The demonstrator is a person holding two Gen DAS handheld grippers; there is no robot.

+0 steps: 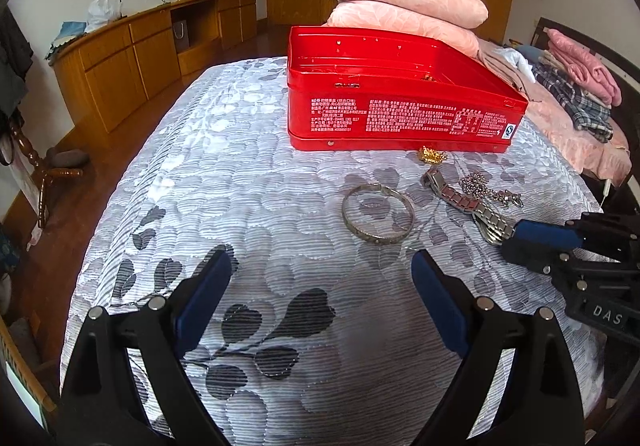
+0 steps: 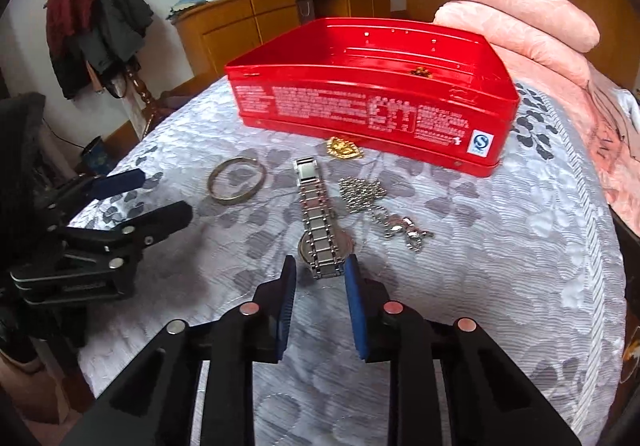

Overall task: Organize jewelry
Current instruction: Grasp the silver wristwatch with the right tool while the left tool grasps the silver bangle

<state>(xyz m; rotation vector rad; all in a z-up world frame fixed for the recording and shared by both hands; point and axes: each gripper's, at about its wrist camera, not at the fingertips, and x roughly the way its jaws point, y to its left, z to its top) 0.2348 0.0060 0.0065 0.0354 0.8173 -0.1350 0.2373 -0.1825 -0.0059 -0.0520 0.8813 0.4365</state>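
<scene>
An open red tin box [image 1: 400,118] [image 2: 372,106] stands on the bed, with a small gold piece [image 2: 421,72] inside. In front of it lie a gold brooch [image 1: 432,155] [image 2: 343,148], a silver bangle [image 1: 377,212] [image 2: 237,180], a silver watch [image 1: 468,206] [image 2: 320,226] and a silver chain [image 1: 490,190] [image 2: 376,206]. My left gripper [image 1: 322,278] is open and empty, just short of the bangle. My right gripper [image 2: 320,278] [image 1: 520,238] is open, its blue pads on either side of the watch's near end.
The bed has a grey leaf-patterned cover [image 1: 248,182]. Folded pink quilts [image 1: 404,2] and a spotted blanket are stacked behind the box. Folded clothes [image 1: 580,86] lie at the right. A wooden cabinet [image 1: 132,54] runs along the left wall, with a coat rack [image 2: 96,26] nearby.
</scene>
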